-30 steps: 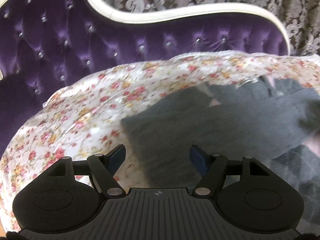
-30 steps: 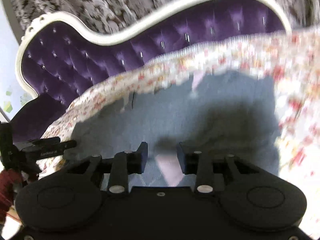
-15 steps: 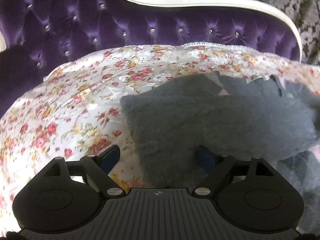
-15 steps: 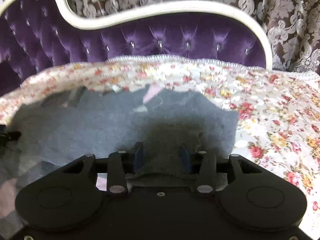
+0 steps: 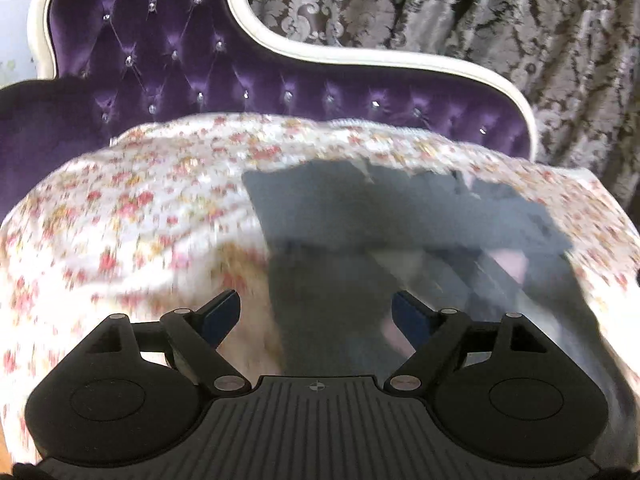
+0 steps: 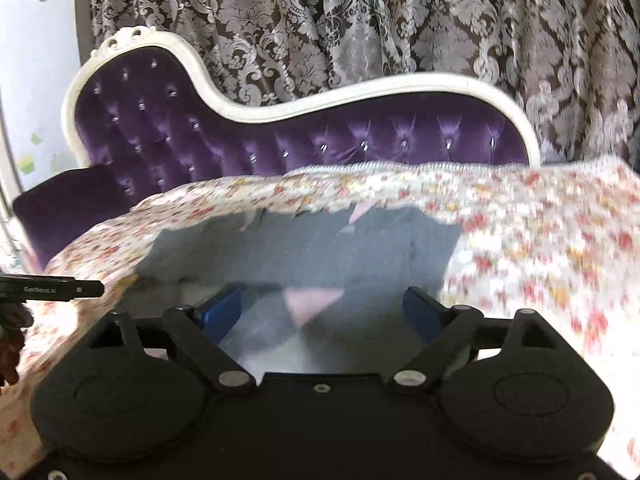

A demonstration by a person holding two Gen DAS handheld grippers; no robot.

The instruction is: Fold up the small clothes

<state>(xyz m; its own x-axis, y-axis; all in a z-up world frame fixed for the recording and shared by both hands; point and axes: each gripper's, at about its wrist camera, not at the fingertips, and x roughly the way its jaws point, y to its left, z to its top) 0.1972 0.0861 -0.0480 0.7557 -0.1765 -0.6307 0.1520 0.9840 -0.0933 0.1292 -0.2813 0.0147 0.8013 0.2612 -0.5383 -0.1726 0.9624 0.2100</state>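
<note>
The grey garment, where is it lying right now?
The grey garment lies flat on the floral cover before the purple sofa back, just ahead of both open grippers.

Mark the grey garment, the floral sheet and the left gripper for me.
grey garment [image 6: 320, 252], right wrist view, its flat middle.
floral sheet [image 5: 140, 216], left wrist view, bare patch left of the garment.
left gripper [image 5: 316, 316], left wrist view, midway between its open fingers.

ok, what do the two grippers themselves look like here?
Both alike: matte black bodies, round side lobes, silver pivot pins, blue finger pads. The left gripper has a ribbed centre plate with a small crosshair mark. The right gripper has a smooth plate with a centre screw. No cables or sleeves visible.
</note>
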